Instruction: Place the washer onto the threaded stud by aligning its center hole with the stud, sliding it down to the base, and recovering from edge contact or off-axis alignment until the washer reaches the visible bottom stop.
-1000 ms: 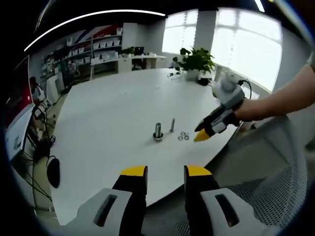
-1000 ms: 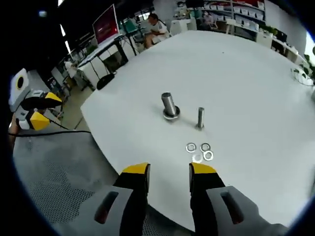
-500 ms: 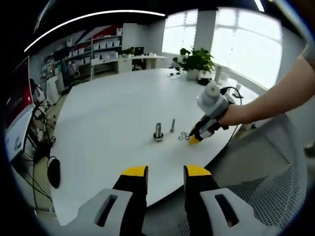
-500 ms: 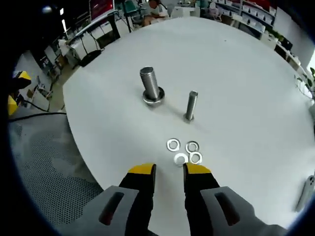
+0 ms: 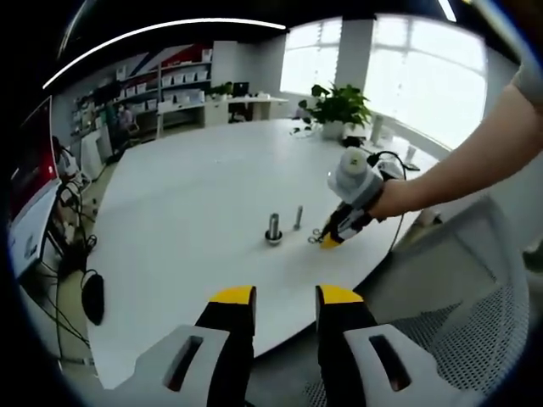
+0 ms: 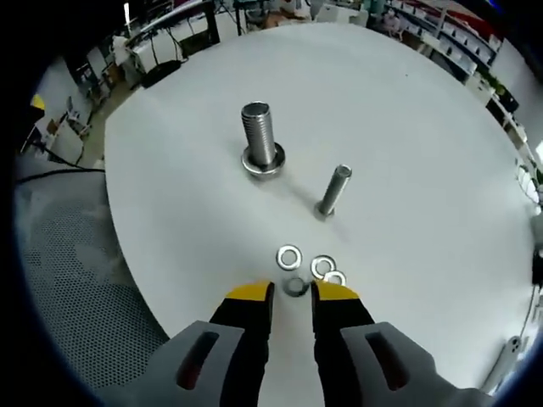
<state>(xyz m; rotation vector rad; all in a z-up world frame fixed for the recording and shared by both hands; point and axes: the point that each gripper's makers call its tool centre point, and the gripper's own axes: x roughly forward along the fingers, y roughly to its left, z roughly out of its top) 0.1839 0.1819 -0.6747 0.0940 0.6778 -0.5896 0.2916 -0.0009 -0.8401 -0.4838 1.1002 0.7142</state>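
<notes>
On the white round table [image 6: 407, 127] a thick threaded stud [image 6: 260, 138] stands upright on its wide base, with a thinner stud [image 6: 333, 189] to its right. Several flat washers lie nearer me: one washer [image 6: 294, 287] sits between my right gripper's [image 6: 293, 293] yellow tips, which stand a narrow gap apart, and I see no contact with it. Two more washers [image 6: 289, 256] [image 6: 321, 266] lie just beyond. In the left gripper view my left gripper [image 5: 285, 297] hangs open off the table's edge, far from the studs [image 5: 273, 227]. A hand holds the right gripper [image 5: 333, 238] down at the washers.
A grey mesh chair [image 6: 68, 280] lies below the table's left edge. A potted plant [image 5: 339, 106] and cables [image 5: 399, 161] sit at the far side of the table. Desks, shelves and a seated person fill the room beyond.
My right gripper has moved forward and down to the washers, and its jaws have narrowed around one washer. The left gripper has stayed still.
</notes>
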